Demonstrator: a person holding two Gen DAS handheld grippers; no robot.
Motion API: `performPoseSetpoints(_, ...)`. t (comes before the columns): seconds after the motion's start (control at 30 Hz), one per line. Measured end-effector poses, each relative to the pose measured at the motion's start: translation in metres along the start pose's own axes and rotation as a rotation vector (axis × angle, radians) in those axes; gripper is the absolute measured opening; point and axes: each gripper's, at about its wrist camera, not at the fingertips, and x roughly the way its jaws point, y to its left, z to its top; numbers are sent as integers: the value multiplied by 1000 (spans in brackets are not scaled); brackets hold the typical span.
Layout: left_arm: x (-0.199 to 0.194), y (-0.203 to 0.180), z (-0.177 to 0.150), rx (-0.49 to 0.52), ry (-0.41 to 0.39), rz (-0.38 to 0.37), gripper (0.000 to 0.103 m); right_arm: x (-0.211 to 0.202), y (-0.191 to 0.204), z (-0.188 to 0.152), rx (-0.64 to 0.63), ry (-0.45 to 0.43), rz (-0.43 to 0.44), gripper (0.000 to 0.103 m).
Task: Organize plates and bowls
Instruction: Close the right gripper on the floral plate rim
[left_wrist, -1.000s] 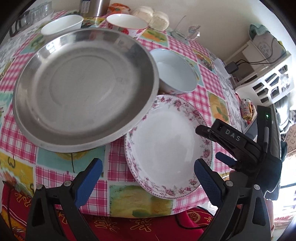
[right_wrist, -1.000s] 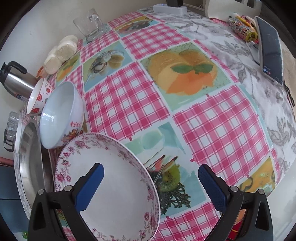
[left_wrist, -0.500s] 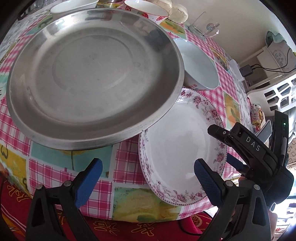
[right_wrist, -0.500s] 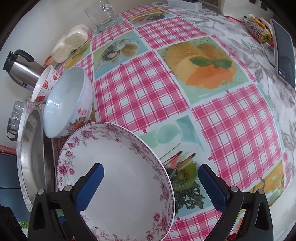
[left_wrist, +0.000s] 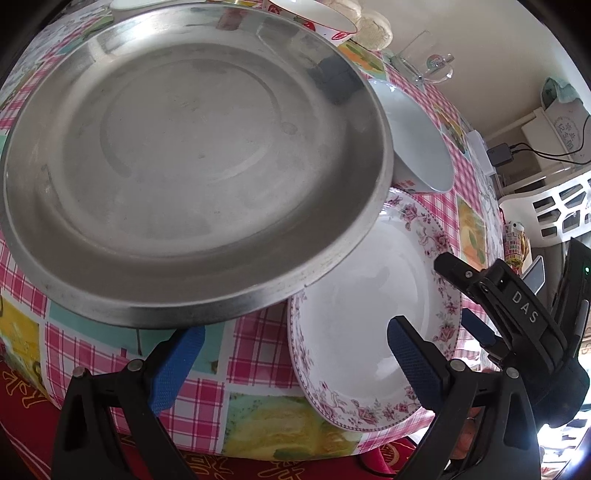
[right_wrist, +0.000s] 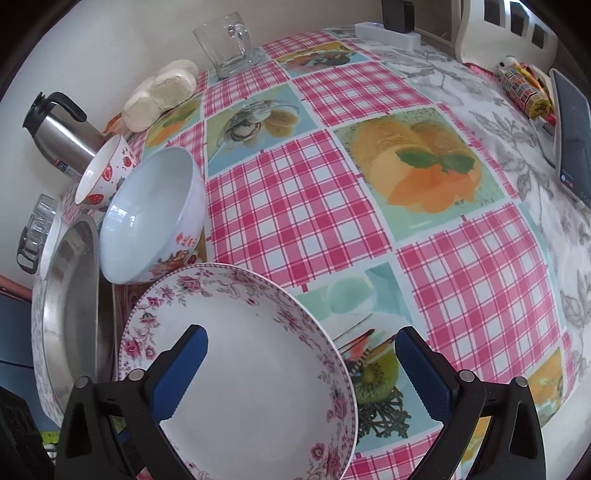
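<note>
A large steel plate (left_wrist: 184, 158) fills the left wrist view, its rim lying over the edge of a white plate with a pink floral border (left_wrist: 369, 314). My left gripper (left_wrist: 295, 362) is open just in front of the steel plate's near rim, holding nothing. The right wrist view shows the floral plate (right_wrist: 240, 369) up close, with my right gripper (right_wrist: 303, 354) open astride its right rim, one pad over the plate and one over the tablecloth. That right gripper (left_wrist: 461, 295) also appears at the plate's right edge. A white bowl (right_wrist: 155, 221) and a strawberry bowl (right_wrist: 107, 173) stand behind.
A glass mug (right_wrist: 229, 44), buns (right_wrist: 162, 92) and a steel flask (right_wrist: 62, 129) line the wall side. A phone (right_wrist: 570, 136) and a snack roll (right_wrist: 524, 88) lie at the far right. The checked tablecloth (right_wrist: 295, 206) is bare in the middle. A white basket (left_wrist: 554, 206) stands beyond the table.
Both grippers have moved forward: the left one closer to the steel plate's near rim, the right one further over the floral plate. The dishes have stayed in place.
</note>
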Motion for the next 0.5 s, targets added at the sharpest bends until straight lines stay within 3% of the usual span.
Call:
performPoseSetpoints(0.1, -2, 4, 1, -10, -11, -17, 97, 1, -10, 1, 23, 0, 22, 94)
performPoseSetpoints(0.27, -3, 5, 1, -13, -18, -36, 65, -1, -17, -1, 54, 4, 74, 75)
performPoseSetpoints(0.37, -1, 7, 1, -29, -10, -67, 49, -2, -19, -2, 76, 0, 106, 57)
performPoseSetpoints(0.5, 4, 10, 3, -53, -1, -98, 34, -2, -27, -3, 114, 3, 141, 41)
